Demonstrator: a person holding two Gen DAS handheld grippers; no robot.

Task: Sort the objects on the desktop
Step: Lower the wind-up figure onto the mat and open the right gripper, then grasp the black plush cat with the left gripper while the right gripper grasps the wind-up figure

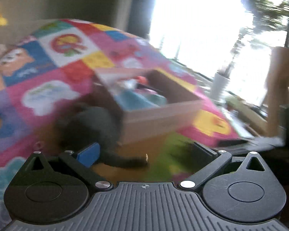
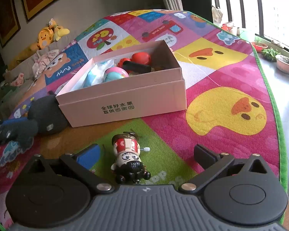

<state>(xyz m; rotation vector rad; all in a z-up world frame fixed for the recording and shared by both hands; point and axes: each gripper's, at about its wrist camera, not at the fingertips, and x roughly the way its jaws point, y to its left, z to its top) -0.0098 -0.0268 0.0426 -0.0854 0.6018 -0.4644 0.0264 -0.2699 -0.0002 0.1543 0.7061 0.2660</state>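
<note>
The wind-up doll [image 2: 129, 158] lay on the mat [image 2: 221, 80] just before the pink box [image 2: 123, 104], between the spread, empty fingers of the right gripper [image 2: 144, 156], while the left gripper [image 1: 144, 153], also spread, held nothing, its view blurred.

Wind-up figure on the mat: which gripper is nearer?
Right. The right gripper is open with the wind-up figure lying between its fingers; the left gripper shows no figure, facing the pink box.
</note>
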